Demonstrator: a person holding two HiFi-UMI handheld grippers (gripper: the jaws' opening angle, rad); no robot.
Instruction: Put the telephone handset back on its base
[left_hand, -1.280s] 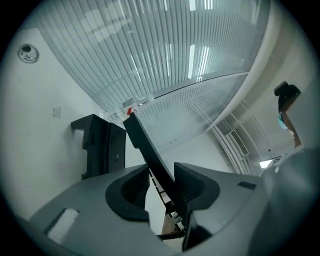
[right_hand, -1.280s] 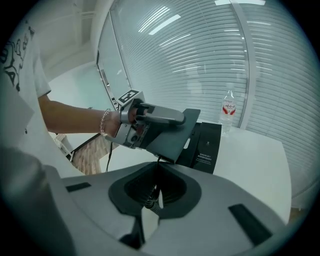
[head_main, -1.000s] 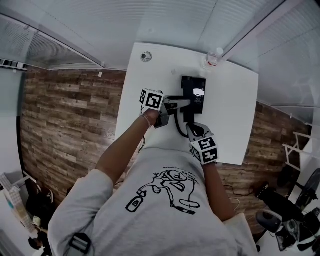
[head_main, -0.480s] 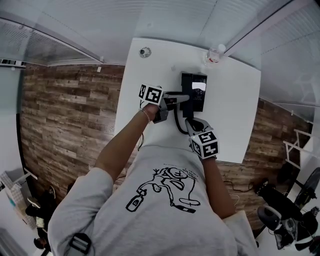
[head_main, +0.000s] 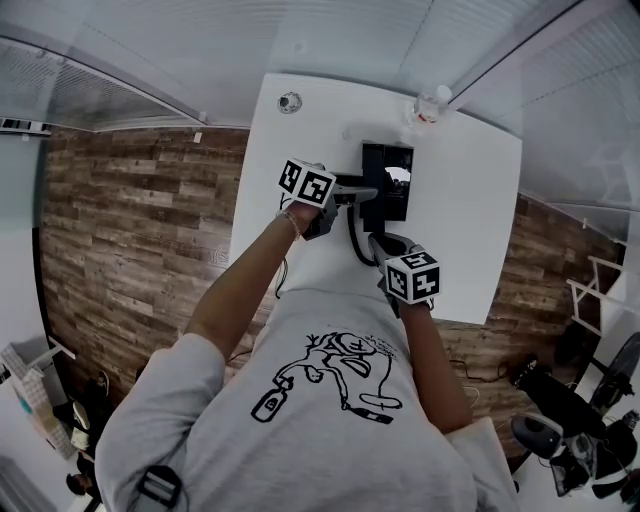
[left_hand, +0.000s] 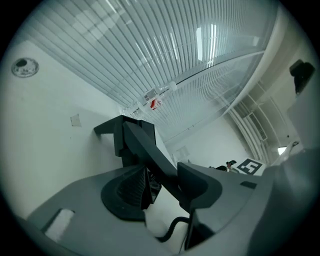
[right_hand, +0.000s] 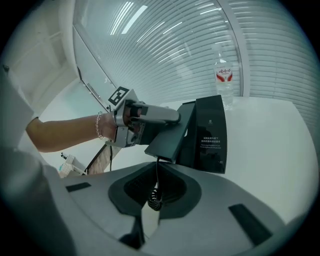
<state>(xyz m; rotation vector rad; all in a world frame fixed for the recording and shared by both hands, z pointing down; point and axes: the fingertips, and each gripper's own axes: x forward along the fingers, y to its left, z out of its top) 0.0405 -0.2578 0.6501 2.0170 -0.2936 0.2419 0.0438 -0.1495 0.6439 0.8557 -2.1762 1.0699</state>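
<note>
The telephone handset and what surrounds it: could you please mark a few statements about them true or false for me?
1. The right gripper is shut on the coiled cord. True.
2. The handset lies flat on the table, far from the base. False: it is up against the base, raised off the tabletop.
3. The handset sits between the jaws of the left gripper. True; those jaws have just been opening.
4. The water bottle lies on its side. False: it stands upright behind the base.
</note>
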